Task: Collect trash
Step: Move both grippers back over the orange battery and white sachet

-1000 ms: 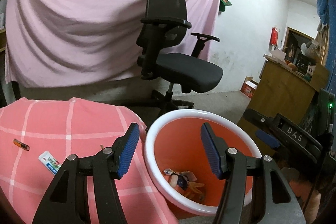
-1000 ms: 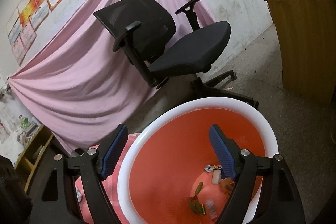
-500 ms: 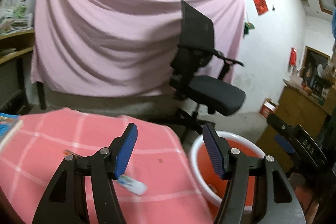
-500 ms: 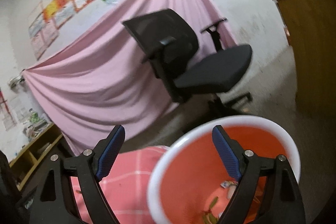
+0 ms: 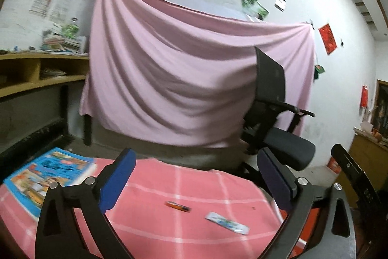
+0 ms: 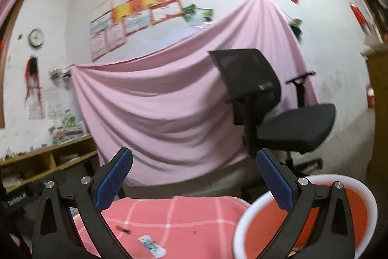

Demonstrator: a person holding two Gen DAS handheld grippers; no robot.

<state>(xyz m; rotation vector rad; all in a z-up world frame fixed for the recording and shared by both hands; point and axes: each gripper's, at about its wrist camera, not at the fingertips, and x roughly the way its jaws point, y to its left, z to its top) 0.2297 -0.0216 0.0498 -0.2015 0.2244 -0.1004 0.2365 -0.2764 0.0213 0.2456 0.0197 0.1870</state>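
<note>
Looking out along my left gripper (image 5: 194, 176), I see its blue-padded fingers (image 5: 116, 180) spreading wide apart, still opening, with nothing between them. Below them lies the bench (image 5: 169, 227), covered in a pink cloth with a white grid. Two bits of trash rest on that cloth: a small orange and dark stick-like piece (image 5: 178, 205), and just to its right and nearer to me a flat white wrapper with blue and green print (image 5: 226, 223). The two lie near each other but apart. At the bench's far left corner a colourful blue book (image 5: 48, 176) lies flat.

Through my right gripper (image 6: 194, 176) I get the same kind of gap: its fingers (image 6: 114, 182) are opening to their widest, and they grip nothing. The orange bin with the white rim (image 6: 242, 217) stands at the lower right, beside the bench edge, partly hidden behind the right-hand finger. From this side the orange stick (image 6: 123, 229) and the white wrapper (image 6: 151, 246) show low on the cloth, left of the bin and well clear of it. What sits inside the bin I cannot tell from here.

Beyond the bench a pink sheet (image 5: 194, 69) hangs across the white wall, with a black office chair (image 6: 278, 118) standing in front of it, near the bin. A wooden shelf (image 5: 36, 74) runs along the left, and papers are pinned above the sheet. Both views are somewhat blurred.
</note>
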